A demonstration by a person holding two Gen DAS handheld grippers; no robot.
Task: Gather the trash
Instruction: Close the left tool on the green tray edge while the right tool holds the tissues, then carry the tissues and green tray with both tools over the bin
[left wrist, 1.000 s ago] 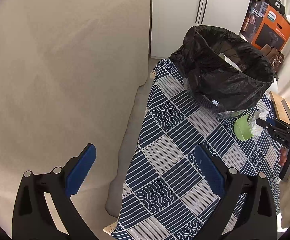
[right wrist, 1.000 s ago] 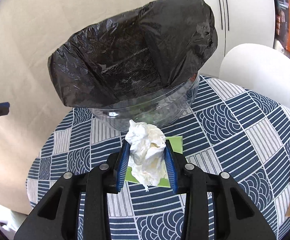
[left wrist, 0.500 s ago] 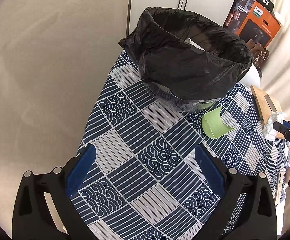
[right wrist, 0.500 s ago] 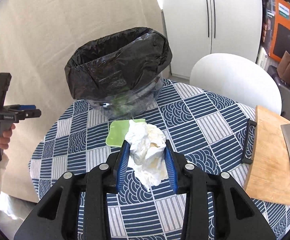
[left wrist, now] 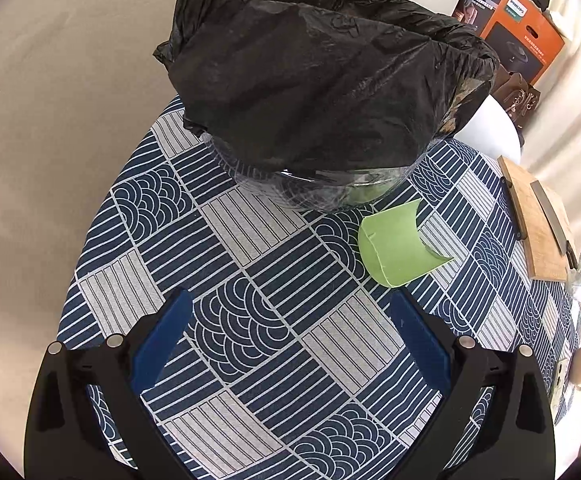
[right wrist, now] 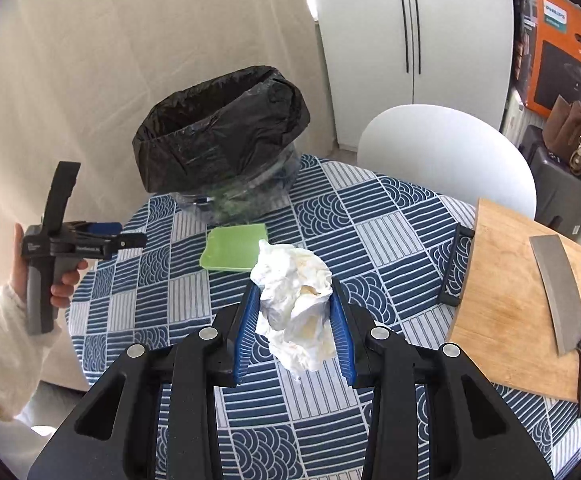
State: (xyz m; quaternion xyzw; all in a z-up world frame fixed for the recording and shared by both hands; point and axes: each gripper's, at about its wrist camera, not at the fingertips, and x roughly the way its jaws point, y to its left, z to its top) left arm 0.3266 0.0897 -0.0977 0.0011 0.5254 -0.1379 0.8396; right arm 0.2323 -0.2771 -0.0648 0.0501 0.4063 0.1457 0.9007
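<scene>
Pinching a crumpled white tissue between its blue pads, the right tool hangs above the patterned surface, well short of the bin. The wad bulges above and below the pads, so the hold looks light; I would keep the squeeze steady and not tighten, since paper this soft can slip out as it compresses.

Ahead and a little left stands the bin with the black bag, its mouth open upward. A good drop, to my mind, means lifting the tissue clear of the bag's folded rim, bringing it over the middle of the opening, and only then letting the pads part. Releasing near the rim risks the wad catching on the slack plastic and rolling back.

Between tool and bin lies a flat green piece close against the bin's clear base; it looks like more rubbish to gather.

The left tool is spread wide and holds nothing, hovering over the surface with the green piece just ahead to its right. It could take that next.

A cutting board with a cleaver sits at the right; steer away from it.
</scene>
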